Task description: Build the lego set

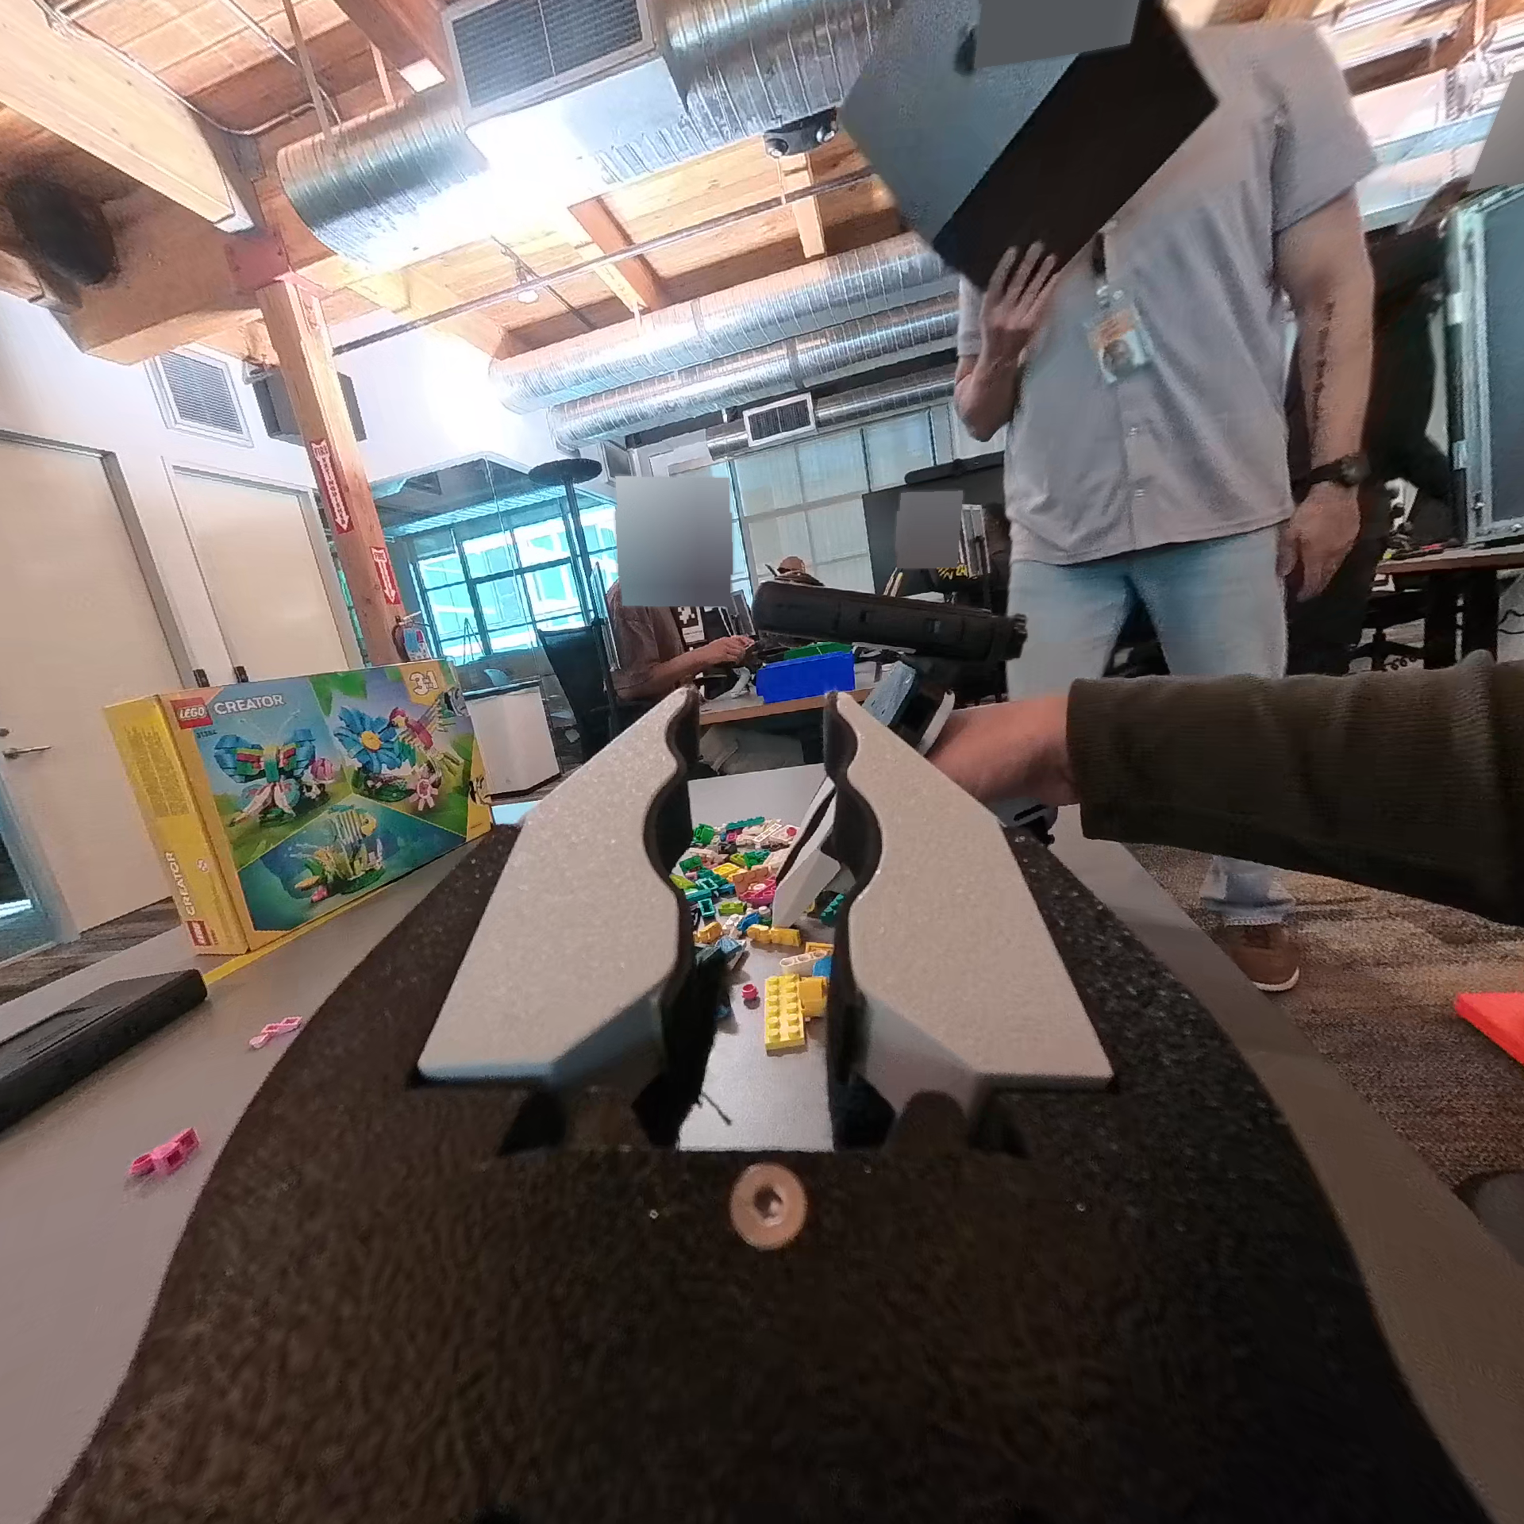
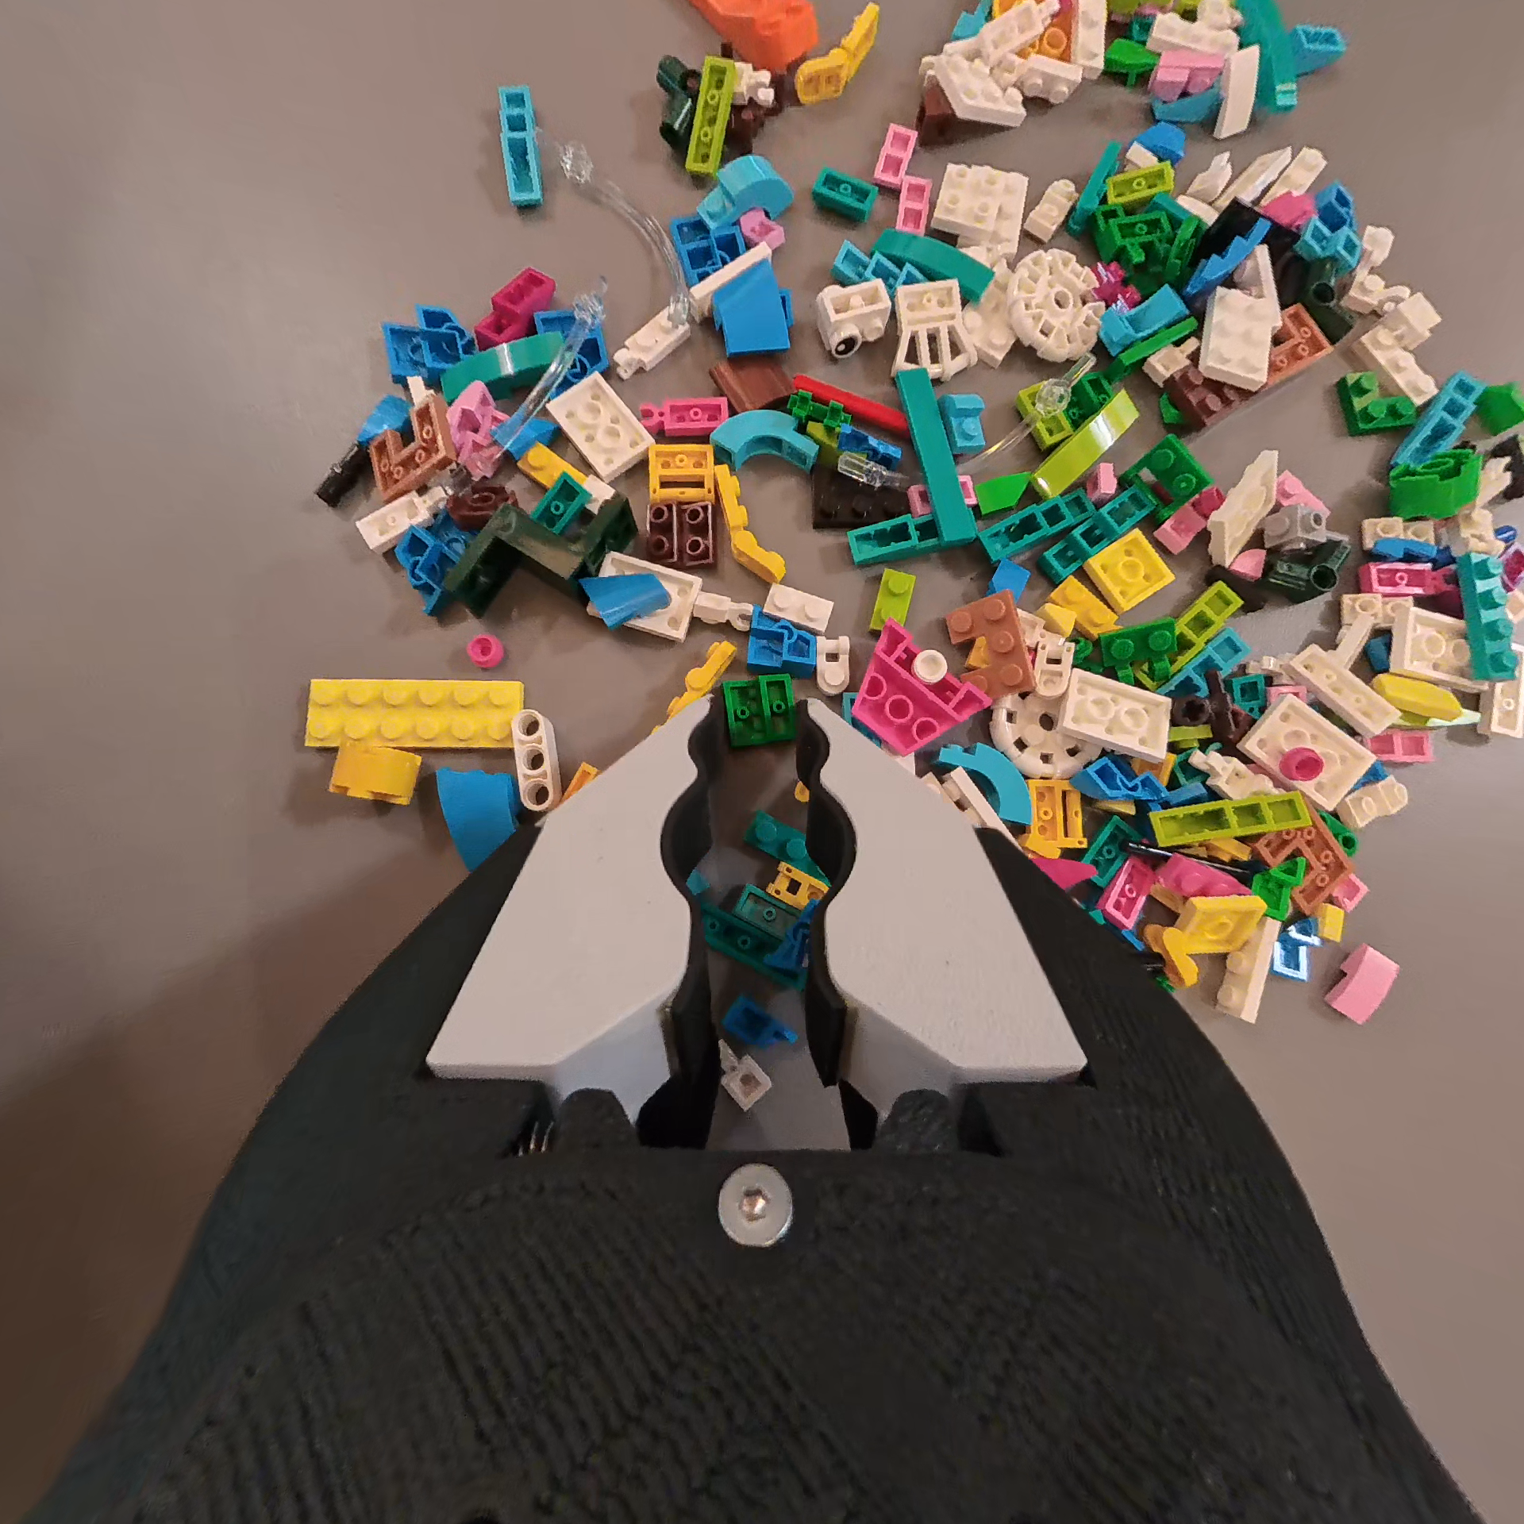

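Observation:
A pile of loose lego pieces in many colours lies on the grey table. My right gripper points down at the pile's near edge, and its jaws press on both sides of a small green brick at table level. A long yellow plate lies to its left. In the left wrist view my left gripper is open and empty, low over the table, facing the pile. The right gripper shows beyond it, held by a hand in a dark sleeve.
The lego box stands at the back left. Pink pieces and a black flat object lie on the left. An orange-red item is at the right edge. A person stands behind the table. Across from one pair of fingers to the other is roughly 25 centimetres. It is some 7 centimetres from my right tips to the long yellow plate. It is also in sight in the left wrist view.

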Motion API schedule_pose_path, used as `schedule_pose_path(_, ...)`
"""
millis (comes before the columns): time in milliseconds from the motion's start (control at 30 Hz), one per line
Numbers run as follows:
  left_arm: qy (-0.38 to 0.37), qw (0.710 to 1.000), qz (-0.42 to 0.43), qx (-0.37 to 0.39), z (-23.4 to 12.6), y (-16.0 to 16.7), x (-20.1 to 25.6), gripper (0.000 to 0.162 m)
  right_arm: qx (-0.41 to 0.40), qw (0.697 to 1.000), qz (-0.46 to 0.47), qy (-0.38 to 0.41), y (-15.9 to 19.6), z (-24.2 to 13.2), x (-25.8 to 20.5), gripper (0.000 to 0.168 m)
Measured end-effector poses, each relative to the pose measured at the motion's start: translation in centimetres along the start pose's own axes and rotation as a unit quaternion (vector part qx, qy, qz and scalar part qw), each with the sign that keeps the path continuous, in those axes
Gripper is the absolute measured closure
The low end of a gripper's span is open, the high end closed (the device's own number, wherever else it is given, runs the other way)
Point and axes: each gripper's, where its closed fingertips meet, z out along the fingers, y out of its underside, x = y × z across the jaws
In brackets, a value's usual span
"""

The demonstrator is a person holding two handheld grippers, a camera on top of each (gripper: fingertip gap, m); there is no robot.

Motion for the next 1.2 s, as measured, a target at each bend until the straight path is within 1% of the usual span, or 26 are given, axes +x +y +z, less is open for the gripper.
schedule_pose_path(67,0.0,1.0,0.0,0.0,0.0,0.0,0.0,0.135,0.0,1.0,-0.012,0.013,-0.2,-0.2,0.2,0.152)
schedule_pose_path(133,0.001,1.0,0.001,0.0,0.0,0.0,0.0,0.135,0.02,0.999,-0.02,0.017,-1.3,-0.7,-0.1,0.153)
schedule_pose_path(233,0.002,1.0,0.004,0.0,0.0,0.0,0.2,0.135,0.067,0.996,-0.05,0.008,-4.2,-1.0,-1.6,0.153)
schedule_pose_path(333,0.003,1.0,0.007,0.002,0.0,-0.1,0.3,0.135,0.128,0.986,-0.102,-0.04,-8.3,0.0,-5.3,0.153)
schedule_pose_path(433,0.003,1.0,0.012,0.005,-0.1,-0.2,0.4,0.135,0.166,0.967,-0.16,-0.104,-12.3,2.6,-10.7,0.153)
schedule_pose_path(600,0.002,1.0,0.024,0.01,-0.2,-0.5,0.4,0.135,0.159,0.933,-0.266,-0.186,-16.7,8.3,-19.3,0.153)
schedule_pose_path(667,-0.003,1.0,0.024,0.011,-0.3,-0.5,0.2,0.135,0.151,0.922,-0.295,-0.201,-18.1,10.3,-21.6,0.153)
schedule_pose_path(733,-0.005,1.0,0.023,0.011,-0.3,-0.5,0.0,0.134,0.14,0.918,-0.308,-0.208,-19.2,12.0,-23.1,0.153)
schedule_pose_path(800,-0.005,1.0,0.025,0.011,-0.3,-0.5,0.0,0.134,0.125,0.92,-0.307,-0.206,-20.1,13.7,-23.8,0.153)
schedule_pose_path(900,-0.005,1.0,0.026,0.011,-0.3,-0.5,0.0,0.135,0.085,0.93,-0.292,-0.207,-20.0,15.7,-24.1,0.15)
schedule_pose_path(967,-0.005,1.0,0.025,0.01,-0.3,-0.4,0.0,0.134,0.086,0.935,-0.263,-0.222,-20.3,15.7,-24.4,0.14)
schedule_pose_path(1033,-0.005,1.0,0.022,0.008,-0.3,-0.3,0.0,0.134,0.09,0.939,-0.25,-0.217,-20.5,15.6,-24.1,0.129)
schedule_pose_path(1133,-0.004,1.0,0.019,0.007,-0.3,-0.3,0.0,0.133,0.107,0.942,-0.236,-0.211,-20.4,14.4,-23.3,0.124)
schedule_pose_path(1200,-0.005,1.0,0.02,0.007,-0.4,-0.4,0.0,0.133,0.128,0.946,-0.219,-0.204,-20.2,12.6,-22.1,0.123)
